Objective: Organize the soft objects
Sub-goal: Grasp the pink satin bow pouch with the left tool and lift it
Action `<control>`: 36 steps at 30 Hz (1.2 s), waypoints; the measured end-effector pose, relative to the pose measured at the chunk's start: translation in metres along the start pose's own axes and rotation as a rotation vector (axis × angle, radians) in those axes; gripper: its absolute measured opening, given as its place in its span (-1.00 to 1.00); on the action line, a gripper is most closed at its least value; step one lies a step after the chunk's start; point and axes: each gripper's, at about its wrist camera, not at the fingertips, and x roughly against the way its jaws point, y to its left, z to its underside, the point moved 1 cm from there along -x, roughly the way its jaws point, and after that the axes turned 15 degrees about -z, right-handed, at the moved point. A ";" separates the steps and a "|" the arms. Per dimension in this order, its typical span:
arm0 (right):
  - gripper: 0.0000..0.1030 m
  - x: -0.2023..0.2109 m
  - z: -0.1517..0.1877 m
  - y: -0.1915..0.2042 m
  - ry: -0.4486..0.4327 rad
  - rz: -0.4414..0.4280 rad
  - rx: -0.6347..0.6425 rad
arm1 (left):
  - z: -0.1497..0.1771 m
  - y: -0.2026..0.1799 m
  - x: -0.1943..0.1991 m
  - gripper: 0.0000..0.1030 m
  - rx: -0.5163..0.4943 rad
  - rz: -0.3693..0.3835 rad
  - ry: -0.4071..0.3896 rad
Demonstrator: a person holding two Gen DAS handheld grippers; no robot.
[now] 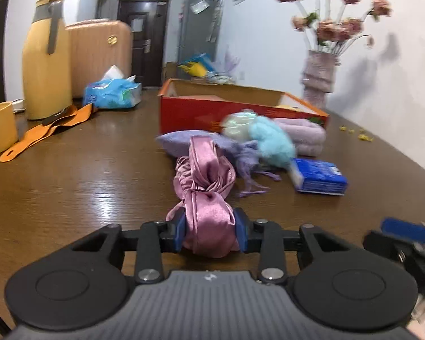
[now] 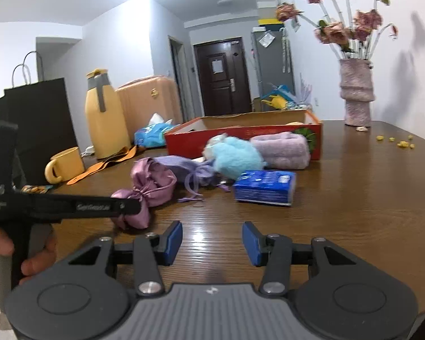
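My left gripper (image 1: 209,231) is shut on the near end of a pink satin pouch (image 1: 205,187), which lies on the brown table; the pouch also shows in the right wrist view (image 2: 151,182) with the left gripper's finger across its end. Behind it lie a lilac drawstring pouch (image 1: 184,141), a light blue fluffy ball (image 1: 270,141), a folded lilac towel (image 1: 306,136) and a blue tissue pack (image 1: 317,177). An open red box (image 1: 201,110) stands behind them. My right gripper (image 2: 212,242) is open and empty above the table, near the tissue pack (image 2: 265,188).
A yellow jug (image 1: 46,62), a yellow mug (image 1: 0,130), an orange strap (image 1: 45,133) and a blue wipes pack (image 1: 113,93) are at the left. A vase of flowers (image 1: 318,76) stands at the back right. A black paper bag (image 2: 39,130) stands far left.
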 end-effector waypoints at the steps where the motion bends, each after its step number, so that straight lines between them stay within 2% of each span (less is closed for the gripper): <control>1: -0.10 0.004 0.000 -0.003 -0.008 0.004 -0.006 | 0.004 -0.001 0.009 -0.35 -0.006 0.055 -0.005; 3: 0.04 0.008 -0.001 -0.007 -0.020 0.005 -0.016 | 0.017 0.001 0.029 -0.35 0.006 0.231 0.025; 4: 0.05 0.009 -0.001 -0.008 -0.029 -0.002 -0.017 | 0.023 0.002 0.036 -0.32 0.004 0.311 0.045; 5: 0.05 0.011 0.000 -0.007 -0.040 -0.014 -0.016 | 0.030 0.005 0.043 -0.24 0.003 0.373 0.054; 6: 0.05 0.010 -0.001 -0.005 -0.045 -0.026 -0.015 | 0.034 0.008 0.047 -0.20 0.010 0.387 0.047; 8: 0.05 0.007 0.000 -0.003 -0.045 -0.052 -0.021 | 0.039 0.021 0.050 0.25 0.029 0.320 0.007; 10: 0.05 0.002 0.000 0.000 -0.038 -0.057 -0.021 | 0.039 0.036 0.052 0.45 0.065 0.271 -0.035; 14: 0.05 -0.003 0.002 0.004 -0.037 -0.071 -0.013 | 0.037 0.050 0.041 0.48 0.125 0.121 -0.009; 16: 0.05 -0.006 0.000 0.004 -0.034 -0.078 -0.013 | 0.037 0.050 0.042 0.46 0.138 0.091 0.009; 17: 0.05 -0.007 -0.001 0.003 -0.035 -0.077 -0.010 | 0.037 0.054 0.049 0.46 0.157 0.117 0.013; 20: 0.04 -0.013 -0.009 -0.007 -0.034 -0.087 -0.032 | 0.036 0.050 0.070 0.60 0.228 0.293 0.006; 22: 0.03 -0.023 -0.015 -0.016 -0.021 -0.111 -0.070 | 0.039 0.036 0.076 0.61 0.202 0.371 0.005; 23: 0.01 -0.029 -0.017 -0.019 -0.012 -0.119 -0.083 | 0.040 0.026 0.076 0.57 0.170 0.369 0.004; 24: -0.02 -0.035 -0.018 -0.020 -0.001 -0.121 -0.091 | 0.042 0.017 0.072 0.51 0.127 0.341 0.002; 25: -0.02 -0.040 -0.020 -0.020 0.007 -0.117 -0.094 | 0.044 0.011 0.067 0.32 0.098 0.294 0.008; 26: -0.02 -0.044 -0.021 -0.019 0.014 -0.113 -0.093 | 0.044 0.010 0.059 0.23 0.098 0.245 0.022; 32: -0.01 -0.050 -0.030 -0.014 0.014 -0.146 -0.051 | 0.036 0.058 0.031 0.10 0.337 0.211 0.076; 36: 0.00 -0.058 -0.040 -0.020 0.010 -0.168 -0.067 | 0.022 0.076 0.021 0.10 0.404 0.152 0.069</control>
